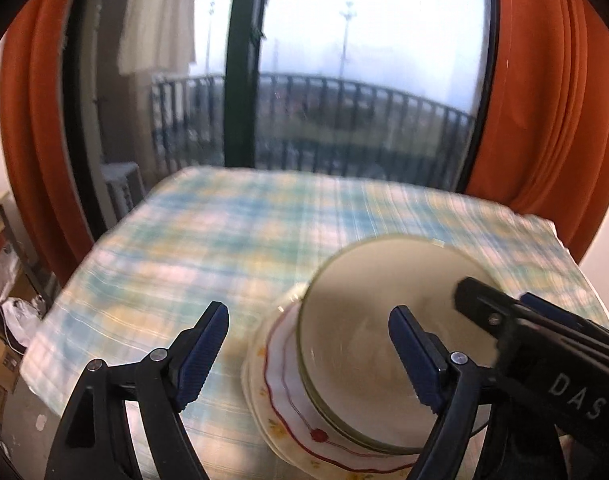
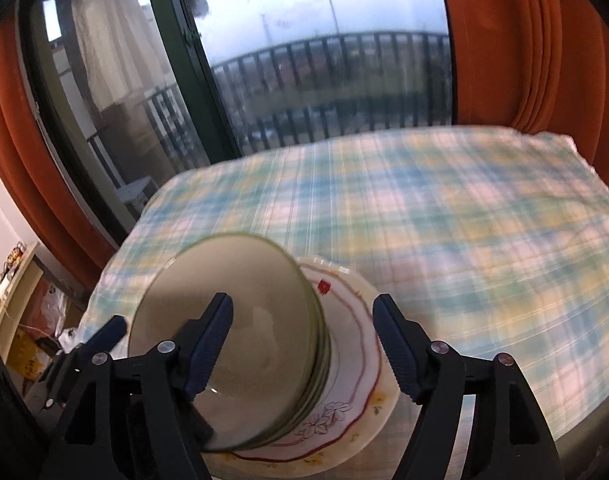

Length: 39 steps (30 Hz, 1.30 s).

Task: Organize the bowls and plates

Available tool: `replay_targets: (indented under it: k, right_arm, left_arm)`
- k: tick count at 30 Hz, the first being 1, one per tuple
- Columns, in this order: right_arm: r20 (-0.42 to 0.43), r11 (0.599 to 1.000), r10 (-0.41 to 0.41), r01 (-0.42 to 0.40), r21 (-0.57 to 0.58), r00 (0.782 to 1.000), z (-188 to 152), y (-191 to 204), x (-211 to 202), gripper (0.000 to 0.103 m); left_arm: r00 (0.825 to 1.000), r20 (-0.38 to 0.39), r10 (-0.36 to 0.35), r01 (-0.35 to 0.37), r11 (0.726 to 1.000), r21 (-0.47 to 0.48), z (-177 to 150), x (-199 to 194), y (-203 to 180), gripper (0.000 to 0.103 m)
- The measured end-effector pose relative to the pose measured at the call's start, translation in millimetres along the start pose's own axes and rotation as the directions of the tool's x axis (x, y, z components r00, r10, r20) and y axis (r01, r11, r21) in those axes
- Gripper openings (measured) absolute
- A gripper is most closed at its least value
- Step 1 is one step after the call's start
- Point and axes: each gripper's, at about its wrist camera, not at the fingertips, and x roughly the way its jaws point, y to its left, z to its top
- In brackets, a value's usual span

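A plaid-clothed counter [image 2: 444,220] stands before a balcony window [image 2: 324,60] with orange curtains. At its six-o'clock edge, nested bowls [image 2: 232,328] already sit on stacked plates [image 2: 360,344]. Left gripper [image 1: 308,354] and right gripper [image 2: 302,344] show jaws apart, holding nothing; stacking looks essentially finished.

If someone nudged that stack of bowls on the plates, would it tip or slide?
The bowls look glazed and nested, so they would probably slide on the plates rather than tip. They are rigid, likely breakable, and heavy together.
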Motion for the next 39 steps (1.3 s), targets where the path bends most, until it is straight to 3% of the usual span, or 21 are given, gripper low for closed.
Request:
replay_targets:
  k: [9,16,23,30,39]
  right_arm:
    - [0.155,0.999,-0.006,0.013,-0.042,0.988,-7,-16,-43,0.082]
    - [0.238,0.998,-0.017,0.030,-0.053,0.971,-25,-42,-68,0.084]
    - [0.240,0.996,-0.068,0.078,-0.035,0.968,-53,-74,-77,0.085]
    - [0.242,0.995,-0.099,0.103,-0.002,0.965,-77,-99,-83,0.085]
    - [0.281,0.993,-0.100,0.112,-0.028,0.955,-83,-104,-96,0.090]
  left_arm:
    - [0.993,0.115,0.034,-0.032,0.999,-0.015,-7,-34,-7,0.089]
    - [0.989,0.144,0.009,-0.009,1.000,-0.001,-26,-48,-21,0.094]
    - [0.990,0.139,-0.031,0.029,0.999,0.016,-52,-52,-35,0.098]
    - [0.992,0.122,-0.023,0.015,0.998,0.060,-66,-53,-47,0.098]
    - [0.988,0.155,-0.017,0.004,0.997,0.082,-69,-61,-57,0.099]
